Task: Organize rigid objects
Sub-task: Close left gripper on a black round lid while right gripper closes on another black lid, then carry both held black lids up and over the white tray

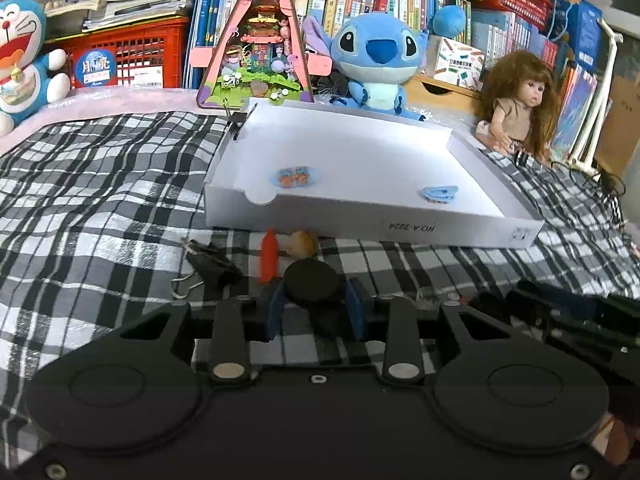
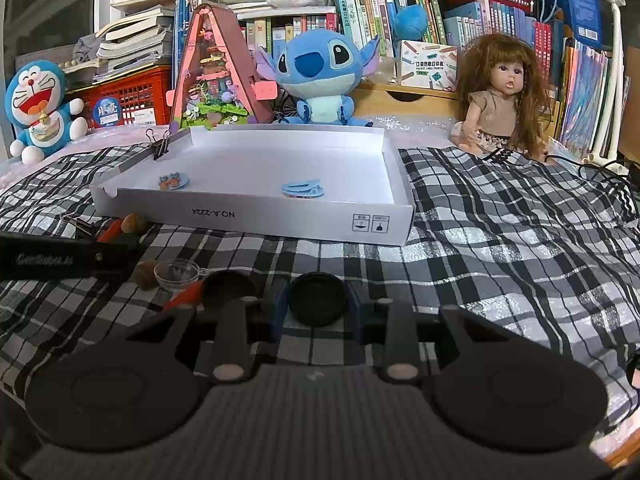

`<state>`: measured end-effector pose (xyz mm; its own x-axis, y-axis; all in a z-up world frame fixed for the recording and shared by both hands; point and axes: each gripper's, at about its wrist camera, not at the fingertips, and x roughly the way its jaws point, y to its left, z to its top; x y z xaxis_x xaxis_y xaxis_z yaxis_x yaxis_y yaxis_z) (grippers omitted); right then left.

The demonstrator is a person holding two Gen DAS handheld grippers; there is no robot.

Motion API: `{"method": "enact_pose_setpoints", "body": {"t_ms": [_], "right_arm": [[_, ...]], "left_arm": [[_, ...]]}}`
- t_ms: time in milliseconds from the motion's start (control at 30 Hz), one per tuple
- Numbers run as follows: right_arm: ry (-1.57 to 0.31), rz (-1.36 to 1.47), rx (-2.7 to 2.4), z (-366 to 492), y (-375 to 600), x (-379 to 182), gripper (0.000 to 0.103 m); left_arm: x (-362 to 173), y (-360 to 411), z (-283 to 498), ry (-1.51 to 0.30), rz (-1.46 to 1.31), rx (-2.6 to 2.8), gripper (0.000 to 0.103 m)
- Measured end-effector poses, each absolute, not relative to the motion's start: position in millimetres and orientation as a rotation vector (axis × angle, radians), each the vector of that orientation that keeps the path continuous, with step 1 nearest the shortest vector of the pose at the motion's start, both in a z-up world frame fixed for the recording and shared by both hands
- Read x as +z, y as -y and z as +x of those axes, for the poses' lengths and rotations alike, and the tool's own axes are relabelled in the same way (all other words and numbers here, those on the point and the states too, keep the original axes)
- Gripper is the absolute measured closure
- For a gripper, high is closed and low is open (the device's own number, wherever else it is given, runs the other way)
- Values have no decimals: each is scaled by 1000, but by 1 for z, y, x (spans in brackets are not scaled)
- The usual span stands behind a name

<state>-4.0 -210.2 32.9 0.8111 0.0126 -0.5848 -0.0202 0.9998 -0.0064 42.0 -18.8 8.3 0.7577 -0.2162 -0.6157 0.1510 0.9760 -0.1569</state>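
While both grippers sit low over the checked blanket (image 2: 500, 216), each has a black round lid between its blue fingers; the left gripper (image 1: 315, 304) has its fingers (image 1: 274, 312) against the sides of one black lid (image 1: 311, 282), gripping it just above the blanket, and the right gripper (image 2: 317, 308) has its fingers (image 2: 280, 308) closed on a second black lid (image 2: 317, 300) in the same way; a third dark round lid (image 2: 227, 290) lies on the blanket just left of the right gripper; the white cardboard box (image 1: 400, 222) stands open on the blanket ahead of both, with a blue hair clip (image 1: 440, 193) near its front wall and a small blue patterned piece (image 1: 295, 177) toward its front left corner, the two well apart; a black binder clip (image 2: 159, 145) is clamped on the box's far left corner; on the blanket in front of the box's near left corner lie a red toy bottle (image 1: 269, 256), a brownish lump (image 1: 303, 242) touching or just beside it, and another black binder clip (image 1: 212, 266); a small clear cup (image 2: 176, 274) lies beside a brown lump (image 2: 145, 274) near the left gripper; beyond the box, at the bed's far edge, sit a blue plush (image 2: 320, 76), a long-haired doll (image 2: 496, 96) and a pink triangular toy house (image 1: 256, 40).
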Motion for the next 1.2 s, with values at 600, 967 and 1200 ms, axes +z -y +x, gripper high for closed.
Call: {"method": "enact_pose_setpoints", "body": {"t_ms": [600,967,1200], "right_arm": [[-619,-20,33,-1,204,37,65],[-615,-12,45,15,202,53,65],[-620,11,52,32,205,64,65]], "left_arm": [[13,29,44,-645,-41,-194,74],[40,25,46,-616,-17,-178,74],[55,24,57,-608,-17,-176,74]]}}
